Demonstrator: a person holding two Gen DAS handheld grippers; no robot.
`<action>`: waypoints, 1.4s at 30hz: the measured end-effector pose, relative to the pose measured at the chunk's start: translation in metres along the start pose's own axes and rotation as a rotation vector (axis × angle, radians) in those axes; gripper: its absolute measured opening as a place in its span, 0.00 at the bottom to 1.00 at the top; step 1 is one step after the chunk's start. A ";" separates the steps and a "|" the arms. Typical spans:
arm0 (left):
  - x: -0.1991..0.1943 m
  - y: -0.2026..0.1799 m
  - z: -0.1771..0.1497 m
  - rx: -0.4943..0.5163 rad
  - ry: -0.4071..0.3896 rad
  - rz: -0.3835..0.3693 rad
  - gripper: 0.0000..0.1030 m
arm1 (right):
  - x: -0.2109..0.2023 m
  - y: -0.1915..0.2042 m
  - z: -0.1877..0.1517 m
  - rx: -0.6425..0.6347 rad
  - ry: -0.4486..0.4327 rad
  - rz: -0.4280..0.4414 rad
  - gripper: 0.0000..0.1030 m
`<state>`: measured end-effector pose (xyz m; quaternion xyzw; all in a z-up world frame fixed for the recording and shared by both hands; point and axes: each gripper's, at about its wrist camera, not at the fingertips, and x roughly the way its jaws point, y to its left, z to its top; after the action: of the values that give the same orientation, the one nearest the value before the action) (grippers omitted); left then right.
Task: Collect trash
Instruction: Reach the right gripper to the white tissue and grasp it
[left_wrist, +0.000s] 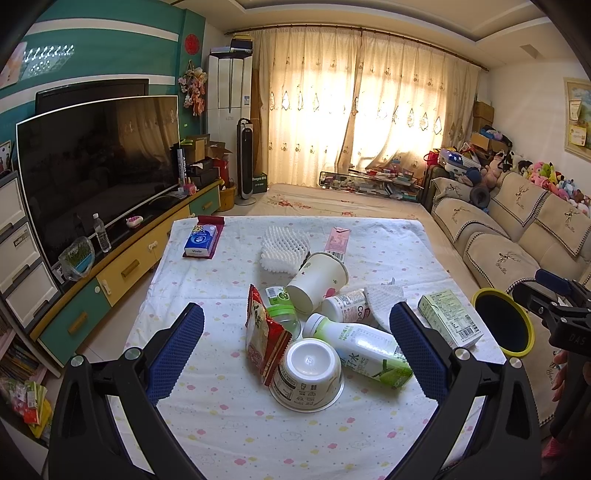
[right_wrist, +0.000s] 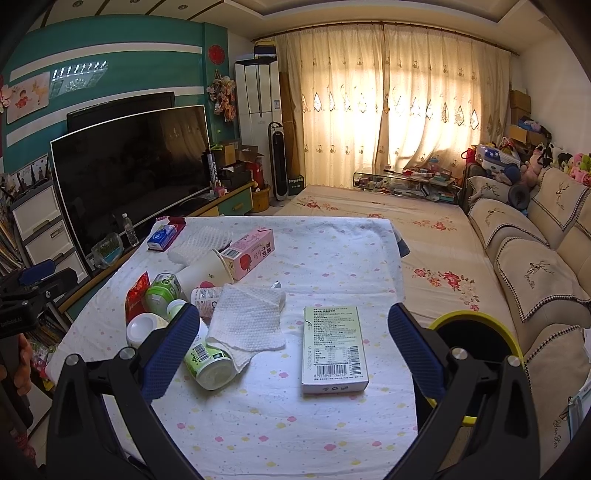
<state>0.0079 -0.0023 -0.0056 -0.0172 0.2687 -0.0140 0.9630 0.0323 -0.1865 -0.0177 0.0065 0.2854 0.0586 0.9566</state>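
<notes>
Both claws stand wide open and hold nothing. From the left wrist, the left gripper (left_wrist: 296, 349) hangs above a heap of litter near the middle of the table (left_wrist: 229, 439): an upturned white bowl (left_wrist: 308, 374) sits nearest, touching a red snack packet (left_wrist: 264, 338) and a green-and-white bottle (left_wrist: 364, 349) lying on its side, with a tipped paper cup (left_wrist: 319, 280) behind them. The bowl looks light and stiff but slick on its rounded wall, so pinching across its raised foot ring seems safest; the packet is soft and will crumple wherever it is taken.

From the right wrist, the right gripper (right_wrist: 289, 345) frames a pale green carton (right_wrist: 334, 349) lying flat near the table's right edge, just beside a white tissue (right_wrist: 249, 321) that drapes over the bottle. The carton looks light and rigid, probably empty, and should be gripped across its narrow width. A yellow-rimmed bin (right_wrist: 476, 334) stands just off the right edge, partly hidden by the claw's right finger.
</notes>
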 end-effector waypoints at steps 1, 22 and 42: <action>0.001 0.000 0.000 -0.001 0.001 0.001 0.97 | 0.000 0.000 -0.001 -0.001 0.001 0.002 0.94; 0.030 0.022 -0.005 -0.039 0.059 0.009 0.97 | 0.108 0.005 0.002 0.007 0.237 0.061 0.94; 0.067 0.027 -0.003 -0.041 0.108 -0.008 0.97 | 0.217 0.040 -0.008 -0.026 0.485 0.144 0.64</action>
<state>0.0639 0.0224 -0.0435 -0.0372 0.3204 -0.0133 0.9465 0.2041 -0.1214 -0.1411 0.0002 0.5043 0.1304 0.8536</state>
